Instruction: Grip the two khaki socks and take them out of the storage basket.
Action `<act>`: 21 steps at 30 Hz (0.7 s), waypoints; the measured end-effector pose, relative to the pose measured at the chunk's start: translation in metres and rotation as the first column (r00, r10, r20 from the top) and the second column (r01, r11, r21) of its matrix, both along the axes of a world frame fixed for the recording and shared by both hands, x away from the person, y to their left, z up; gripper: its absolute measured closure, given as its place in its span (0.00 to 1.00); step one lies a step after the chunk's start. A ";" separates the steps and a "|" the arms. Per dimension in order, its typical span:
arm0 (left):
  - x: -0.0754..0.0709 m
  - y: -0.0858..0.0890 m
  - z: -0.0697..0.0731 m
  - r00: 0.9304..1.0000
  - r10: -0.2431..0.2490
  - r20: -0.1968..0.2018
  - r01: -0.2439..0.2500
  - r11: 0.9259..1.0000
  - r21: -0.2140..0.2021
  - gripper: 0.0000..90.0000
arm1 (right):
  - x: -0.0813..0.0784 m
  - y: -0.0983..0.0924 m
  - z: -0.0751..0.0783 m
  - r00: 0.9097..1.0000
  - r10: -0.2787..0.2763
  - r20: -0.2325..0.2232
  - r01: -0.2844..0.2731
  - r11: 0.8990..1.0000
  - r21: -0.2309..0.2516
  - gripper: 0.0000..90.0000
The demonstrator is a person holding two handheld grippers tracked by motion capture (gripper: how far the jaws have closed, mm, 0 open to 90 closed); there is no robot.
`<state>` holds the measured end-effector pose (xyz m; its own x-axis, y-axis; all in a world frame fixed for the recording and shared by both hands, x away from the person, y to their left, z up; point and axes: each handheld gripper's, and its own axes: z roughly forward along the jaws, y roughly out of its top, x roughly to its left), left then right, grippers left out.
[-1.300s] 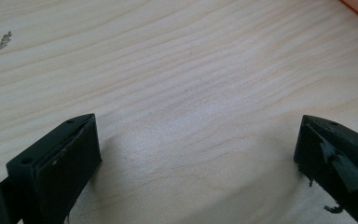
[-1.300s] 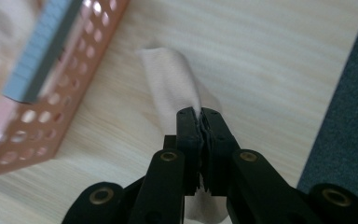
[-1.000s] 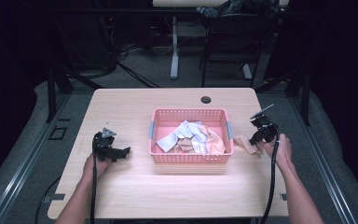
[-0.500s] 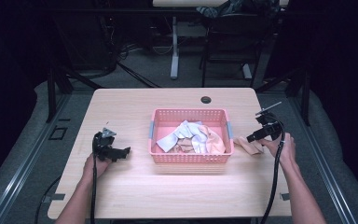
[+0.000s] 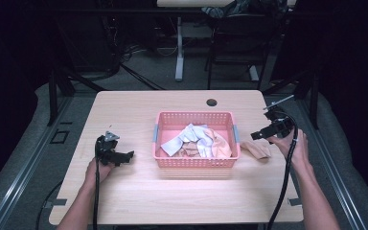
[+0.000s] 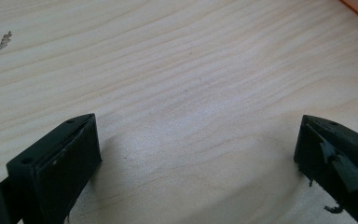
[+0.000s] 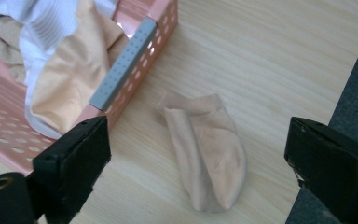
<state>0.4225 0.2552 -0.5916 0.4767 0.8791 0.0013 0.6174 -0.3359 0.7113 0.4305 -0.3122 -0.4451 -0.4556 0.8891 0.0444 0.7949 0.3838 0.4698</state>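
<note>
The wooden table (image 5: 139, 201) carries everything, and its bare stretches either side of the basket give room to lay clothes out one by one. At its middle sits the pink plastic basket (image 5: 194, 162), holding a loose heap of socks and cloth (image 5: 196, 141) within both hands' reach; the work seems to be taking pieces out of it and setting them down. Just beside the basket's right end, apart from its wall, a beige sock (image 7: 209, 156) lies flat on the wood, in the high view at (image 5: 257, 149), probably the first piece put there. The right gripper (image 5: 267, 133) hangs above that sock, its jaws having just been opening and now spread wide with nothing between them, so the sock rests free. The left gripper (image 5: 123, 156) sits low over bare wood left of the basket, jaws also spread and empty, likely waiting its turn. A small dark cable hole (image 5: 212, 102) marks the table's far edge.
</note>
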 end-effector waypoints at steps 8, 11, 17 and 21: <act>0.000 0.000 0.000 1.000 0.000 0.000 0.000 1.000 0.000 0.00 | -0.002 0.025 0.021 0.997 0.072 0.033 -0.071 0.997 -0.034 0.00; 0.000 0.000 0.000 1.000 0.001 0.000 -0.001 1.000 0.000 0.00 | -0.001 0.037 0.027 0.995 0.092 0.046 -0.091 0.995 -0.029 0.00; 0.000 0.000 0.000 1.000 0.001 0.000 -0.001 1.000 0.000 0.00 | 0.001 0.064 0.033 0.987 0.148 0.054 -0.145 0.988 -0.052 0.00; 0.000 0.000 0.000 1.000 0.001 -0.001 -0.001 1.000 0.000 0.00 | 0.003 0.082 0.034 0.981 0.189 0.046 -0.186 0.981 -0.064 0.00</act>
